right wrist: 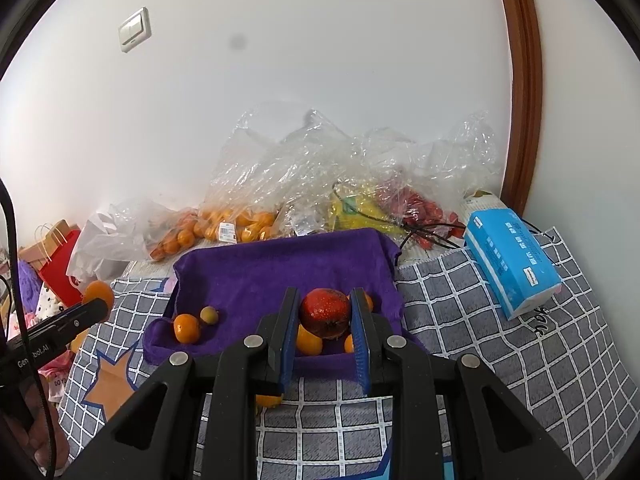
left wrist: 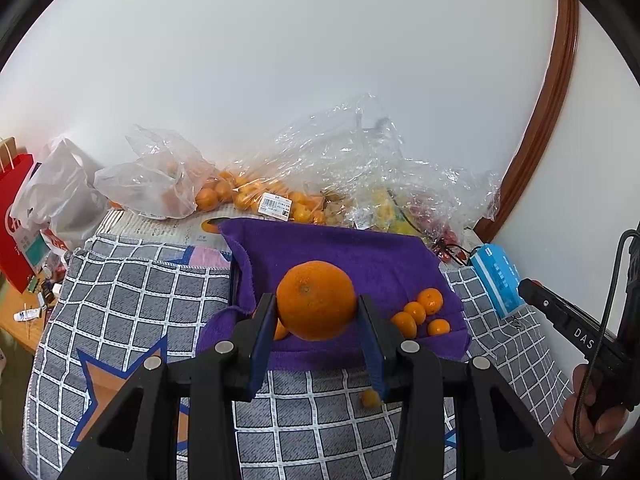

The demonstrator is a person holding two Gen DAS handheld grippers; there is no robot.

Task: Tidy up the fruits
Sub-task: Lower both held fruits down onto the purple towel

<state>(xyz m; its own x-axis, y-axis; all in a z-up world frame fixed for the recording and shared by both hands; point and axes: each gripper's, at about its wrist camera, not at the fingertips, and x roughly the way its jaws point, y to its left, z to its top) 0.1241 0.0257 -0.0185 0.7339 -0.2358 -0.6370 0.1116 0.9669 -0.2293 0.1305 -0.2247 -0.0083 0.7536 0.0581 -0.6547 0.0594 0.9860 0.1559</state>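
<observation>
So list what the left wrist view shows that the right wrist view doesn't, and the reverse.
Only the left wrist view: a large orange close up between the left gripper's fingers.

Only the right wrist view: a red pomegranate gripped by the right gripper, and a light switch on the wall.

Both: the purple towel with small oranges, clear bags of fruit, the blue tissue pack and the checked cloth.

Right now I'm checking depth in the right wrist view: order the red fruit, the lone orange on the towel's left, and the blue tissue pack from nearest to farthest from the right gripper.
1. Red fruit: between the right gripper's fingers.
2. Lone orange: left on the purple towel.
3. Blue tissue pack: far right, on the checked cloth.
</observation>
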